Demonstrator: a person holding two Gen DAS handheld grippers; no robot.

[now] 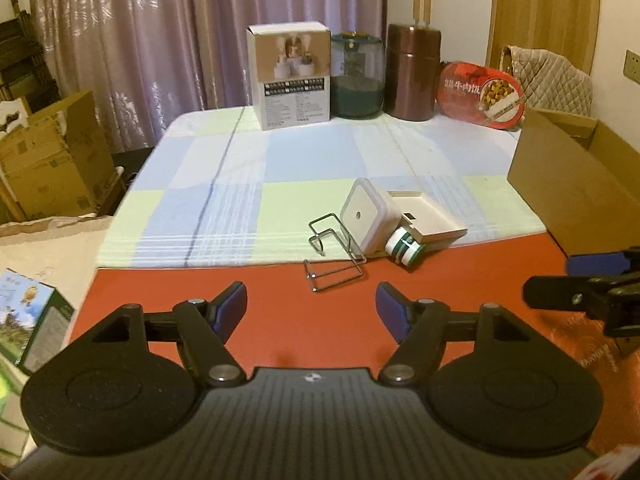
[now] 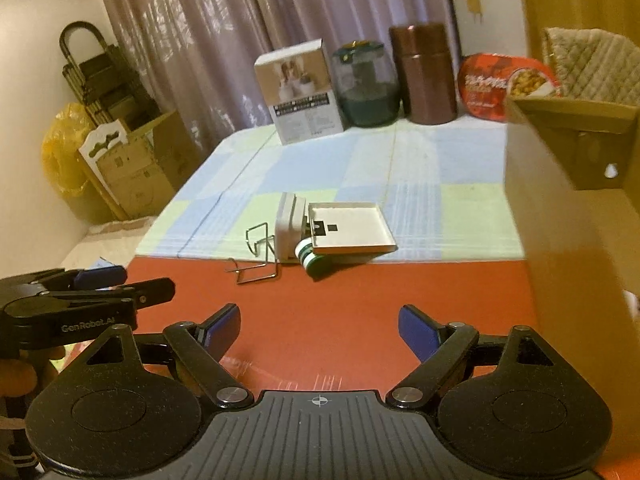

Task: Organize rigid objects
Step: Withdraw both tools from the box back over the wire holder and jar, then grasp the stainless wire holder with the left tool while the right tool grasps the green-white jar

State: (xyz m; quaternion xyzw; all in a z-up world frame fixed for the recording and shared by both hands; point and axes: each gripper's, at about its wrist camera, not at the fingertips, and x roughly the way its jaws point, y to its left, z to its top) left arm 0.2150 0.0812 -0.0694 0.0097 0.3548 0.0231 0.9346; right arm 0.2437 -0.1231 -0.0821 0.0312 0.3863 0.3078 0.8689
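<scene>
A small heap lies where the checked cloth meets the red table: a bent wire rack (image 1: 334,254) (image 2: 256,256), a white square device (image 1: 366,216) (image 2: 289,226) standing on edge, a shallow beige tray lid (image 1: 428,218) (image 2: 350,228) and a green-and-white roll (image 1: 406,250) (image 2: 310,258) under the lid. My left gripper (image 1: 312,306) is open and empty, over the red table short of the wire rack. My right gripper (image 2: 320,328) is open and empty, short of the heap; it also shows at the right edge of the left wrist view (image 1: 580,280).
An open cardboard box (image 1: 576,184) (image 2: 568,208) stands on the table's right side. Along the far edge stand a white carton (image 1: 292,80), a green jar (image 1: 356,76), a brown canister (image 1: 412,72) and a red food pack (image 1: 480,94). Boxes sit on the floor at left (image 1: 48,160).
</scene>
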